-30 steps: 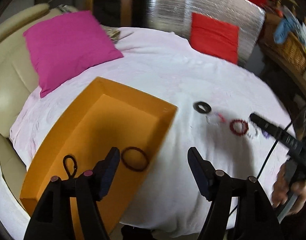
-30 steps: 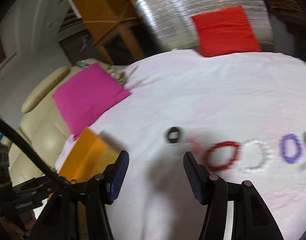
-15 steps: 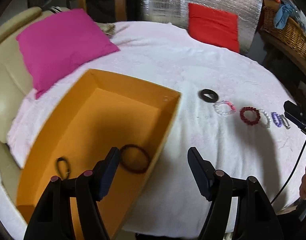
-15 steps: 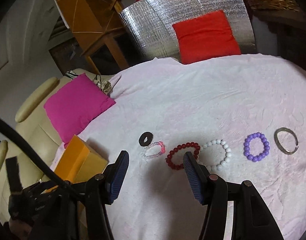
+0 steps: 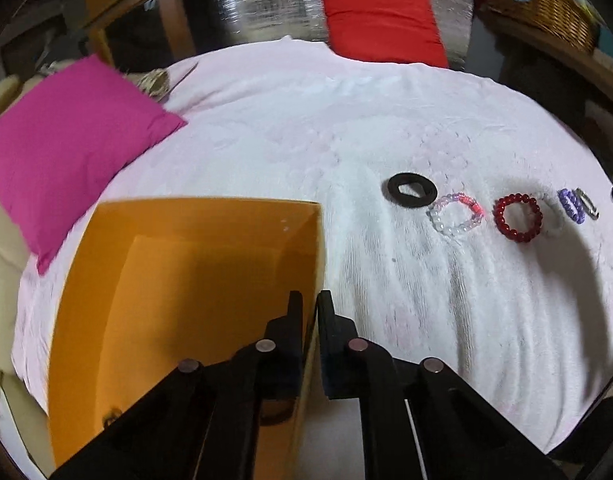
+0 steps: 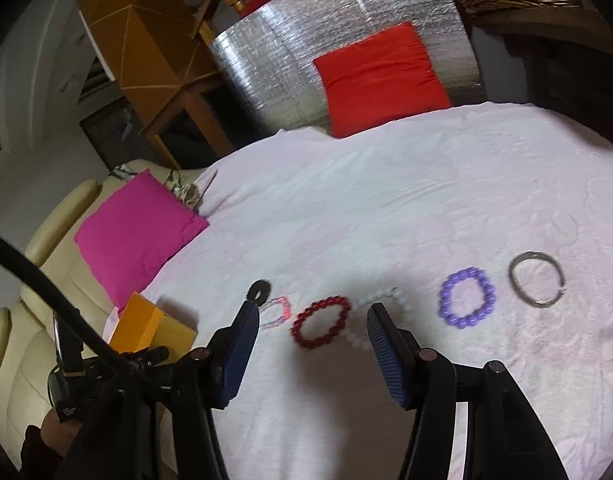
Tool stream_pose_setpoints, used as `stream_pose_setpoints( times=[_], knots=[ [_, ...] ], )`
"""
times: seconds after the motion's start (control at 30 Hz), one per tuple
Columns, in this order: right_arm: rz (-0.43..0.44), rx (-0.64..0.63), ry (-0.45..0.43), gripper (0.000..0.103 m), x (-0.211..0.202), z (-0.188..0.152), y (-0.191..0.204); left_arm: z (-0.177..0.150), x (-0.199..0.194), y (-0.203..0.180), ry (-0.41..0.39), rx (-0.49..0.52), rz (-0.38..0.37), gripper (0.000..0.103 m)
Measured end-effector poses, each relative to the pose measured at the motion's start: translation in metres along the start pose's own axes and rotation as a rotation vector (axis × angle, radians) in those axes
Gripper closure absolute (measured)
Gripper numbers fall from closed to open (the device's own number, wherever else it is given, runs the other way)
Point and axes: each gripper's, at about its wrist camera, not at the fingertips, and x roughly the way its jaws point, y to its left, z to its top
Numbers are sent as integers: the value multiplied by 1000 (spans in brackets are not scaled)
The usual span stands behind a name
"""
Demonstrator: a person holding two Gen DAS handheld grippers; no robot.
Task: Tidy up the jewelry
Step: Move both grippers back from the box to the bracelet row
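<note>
1. The left gripper (image 5: 309, 300) is clamped on the right-hand wall of the orange box (image 5: 178, 256), one finger inside, one outside. The box looks like light, stiff card; pinched on one thin wall it will likely pivot or flex, so it is better dragged than lifted.
2. The right gripper (image 6: 310, 312) hangs with its jaws apart and nothing between the pads, just above the red bead bracelet (image 6: 321, 322).
3. The jewelry lies in a row on the pink bedspread (image 6: 386, 200): black ring (image 6: 260, 290), clear-and-pink bracelet (image 6: 277, 312), red bracelet, white bead bracelet (image 6: 398, 300), purple bead bracelet (image 6: 466, 298), metal bangle (image 6: 537, 283).
4. The bead bracelets are probably light, limp on elastic, and round-beaded, so slippery; pinch across one side of the loop. The bangle looks stiff and thin, lying flat in soft cloth.
5. The red and white bracelets nearly touch, so a grasp risks snagging both.
6. Beyond the row the bed is free; the box stands near the bed's edge, with the magenta cushion (image 5: 62, 136) behind it.
</note>
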Motion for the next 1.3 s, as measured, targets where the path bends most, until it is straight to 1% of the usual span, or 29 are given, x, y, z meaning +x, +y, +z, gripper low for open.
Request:
stream_pose_setpoints(
  times=[0.1,0.2,0.3,0.37,0.47,0.57,0.63,0.7,0.77,0.83,0.93,1.0,1.07,1.1,1.13,1.17,1.2,1.23,1.27,1.3],
  knots=[
    [-15,48,-21,42,-8,6,-17,11,7,-1,-17,37,11,98],
    [-33,106,-36,42,-15,11,-38,21,18,-4,-7,68,16,98],
    [-71,147,-53,42,-23,16,-56,31,26,-10,0,94,20,98],
    [-95,184,-62,42,-29,19,-73,39,29,-17,-3,115,7,98],
    [-135,206,-73,42,-39,22,-92,50,34,-26,-1,142,6,98],
    [-139,248,-90,42,-47,27,-109,65,40,-29,6,163,-3,97],
    [-150,274,-93,42,-51,32,-118,75,44,-28,6,173,19,97],
    [-157,293,-94,42,-51,35,-125,84,48,-25,9,167,18,97],
    [-155,307,-89,42,-51,34,-131,92,51,-22,14,169,32,97],
    [-174,310,-66,42,-48,34,-134,99,57,-19,14,171,46,96],
    [-195,309,-23,42,-43,31,-141,102,59,-13,19,156,52,96],
    [-215,313,8,42,-38,29,-146,99,52,-14,4,161,63,93],
    [-223,323,42,42,-33,28,-151,95,39,-19,-16,151,91,93],
    [-231,323,59,42,-30,27,-154,93,29,-22,-28,146,107,81],
    [-242,319,77,42,-27,26,-155,92,21,-24,-39,139,123,71],
    [-250,316,93,42,-25,25,-157,90,7,-28,-58,119,146,51],
    [-252,315,109,42,-23,23,-158,89,-2,-30,-78,102,154,40],
    [-252,319,125,42,-21,23,-160,85,-18,-34,-116,75,141,38],
    [-254,322,130,42,-20,22,-160,83,-28,-37,-138,60,111,37],
    [-263,326,136,42,-20,21,-161,77,-41,-45,-154,44,53,33]
  ],
)
